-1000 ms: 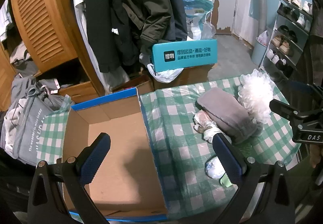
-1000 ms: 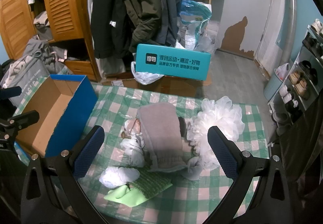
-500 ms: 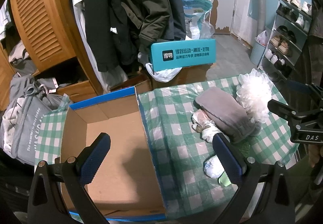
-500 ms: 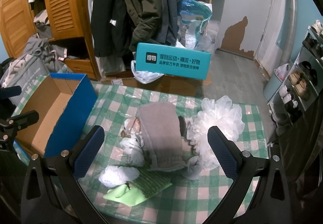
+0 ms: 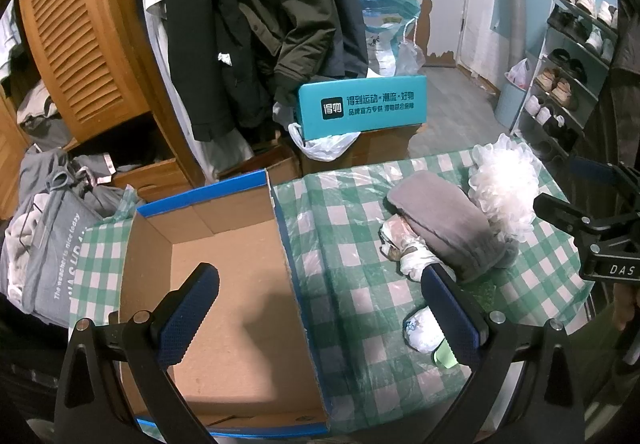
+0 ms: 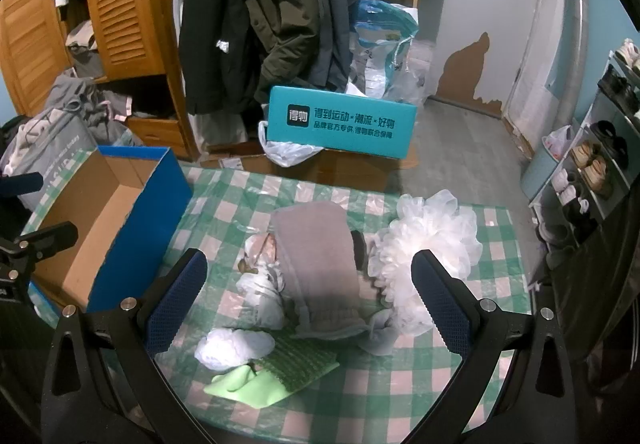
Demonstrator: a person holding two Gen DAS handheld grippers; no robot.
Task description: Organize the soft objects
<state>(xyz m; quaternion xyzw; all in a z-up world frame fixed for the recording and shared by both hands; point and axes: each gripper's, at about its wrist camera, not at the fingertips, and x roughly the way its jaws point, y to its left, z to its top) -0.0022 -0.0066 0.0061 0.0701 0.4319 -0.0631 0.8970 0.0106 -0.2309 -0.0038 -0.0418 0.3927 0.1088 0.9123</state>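
One cardboard box (image 5: 224, 284) with blue outer walls is sitting at the left end of the checked tablecloth (image 6: 400, 404), nothing inside it. Left gripper (image 5: 316, 308) is hovering over it, jaws spread, gripping nothing. Bare cloth is lying between box and pile. Right gripper (image 6: 308, 304) is hanging spread over one pile: one grey cloth (image 6: 316, 268), one white mesh pouf (image 6: 432, 236), one green scrubbing pad (image 6: 296, 364), one light green cloth (image 6: 244, 388), several white bundles (image 6: 232, 348). Pouf is sitting near the table's right edge.
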